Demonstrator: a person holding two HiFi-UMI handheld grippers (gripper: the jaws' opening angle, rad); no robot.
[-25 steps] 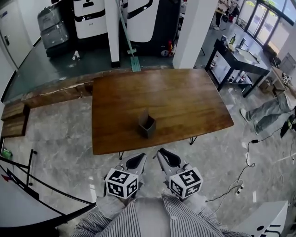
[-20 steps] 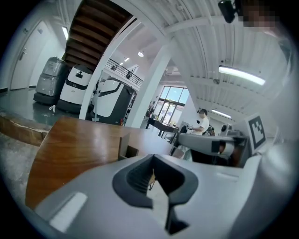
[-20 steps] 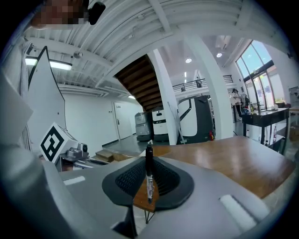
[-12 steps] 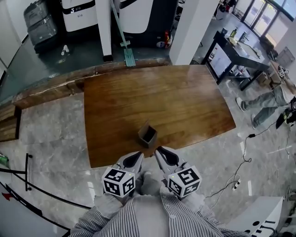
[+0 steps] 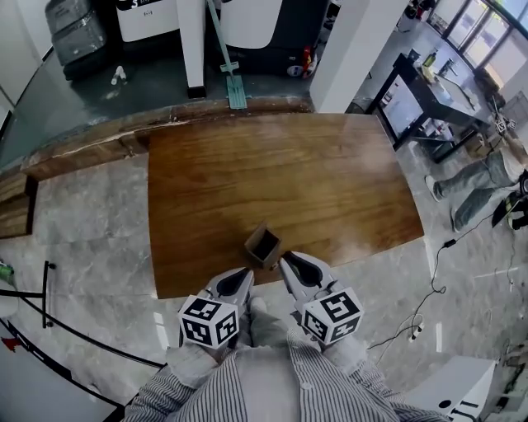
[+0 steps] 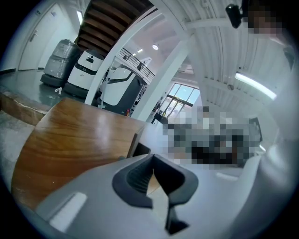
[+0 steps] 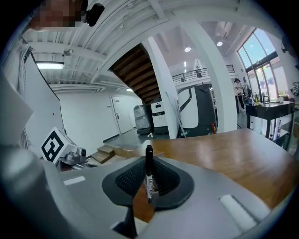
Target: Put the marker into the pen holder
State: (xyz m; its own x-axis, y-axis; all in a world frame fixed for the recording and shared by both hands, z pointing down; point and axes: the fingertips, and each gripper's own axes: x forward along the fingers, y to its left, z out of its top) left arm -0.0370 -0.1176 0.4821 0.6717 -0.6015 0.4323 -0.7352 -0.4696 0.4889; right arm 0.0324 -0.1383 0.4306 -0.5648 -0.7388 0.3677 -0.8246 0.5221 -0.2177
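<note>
The pen holder [image 5: 263, 245], a small dark open-topped box, stands near the front edge of the brown wooden table [image 5: 280, 181]. In the left gripper view the pen holder [image 6: 139, 148] shows just beyond the jaws. My right gripper [image 5: 290, 266] is shut on a black marker [image 7: 149, 164], which stands upright between the pads [image 7: 170, 182]. Its tips hang just right of the holder at the table's edge. My left gripper [image 5: 241, 278] is just in front of the holder and shut, its pads [image 6: 140, 175] meeting at the tip with nothing between them. The marker does not show in the head view.
A black side table [image 5: 421, 91] stands at the far right, with a person's legs [image 5: 474, 194] on the floor beside it. Cables [image 5: 429, 305] trail over the marble floor at right. Wooden steps [image 5: 16, 206] lie at left, large machines [image 5: 148, 16] behind the table.
The view and both grippers have come forward to the table's front edge, so the pen holder now sits right at the gripper tips. The marker stays held.
</note>
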